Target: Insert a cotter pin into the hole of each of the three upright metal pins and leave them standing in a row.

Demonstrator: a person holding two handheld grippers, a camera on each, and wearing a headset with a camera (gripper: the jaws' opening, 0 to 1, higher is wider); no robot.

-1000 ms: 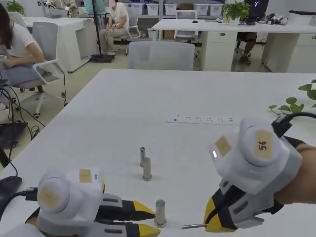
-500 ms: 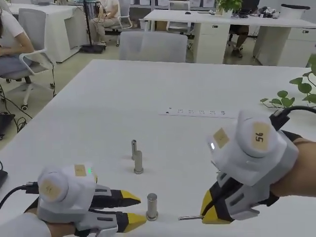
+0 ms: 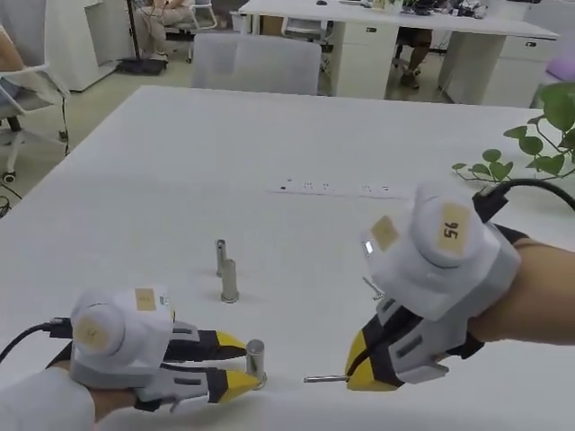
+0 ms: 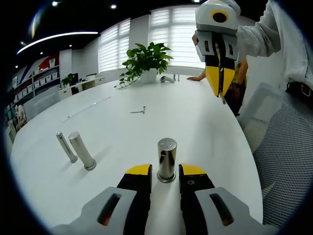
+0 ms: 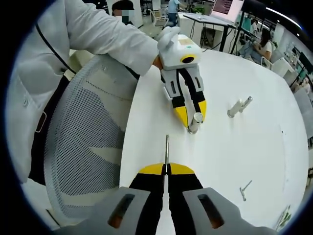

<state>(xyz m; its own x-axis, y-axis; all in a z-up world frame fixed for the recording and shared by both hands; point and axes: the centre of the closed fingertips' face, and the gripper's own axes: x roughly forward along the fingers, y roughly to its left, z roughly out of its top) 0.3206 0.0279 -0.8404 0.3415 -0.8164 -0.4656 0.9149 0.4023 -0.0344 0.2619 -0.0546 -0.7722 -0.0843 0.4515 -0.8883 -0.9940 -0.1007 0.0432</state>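
- Head view: two upright grey metal pins (image 3: pixel 230 280) stand together on the white table (image 3: pixel 359 135); a third metal pin (image 3: pixel 255 359) stands nearer.
- Left gripper view: left gripper (image 4: pixel 165 172) released, jaws flanking the third pin.
- Right gripper view: right gripper (image 5: pixel 166 170) clenched on a thin steel cotter pin (image 5: pixel 167 149).

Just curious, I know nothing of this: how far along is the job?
Done: nothing; the middle metal pin and far metal pin look bare. In hand: the right gripper holds a cotter pin pointed at the nearest metal pin, flanked by the left gripper. Left: all three insertions; a spare cotter pin lies on the table.
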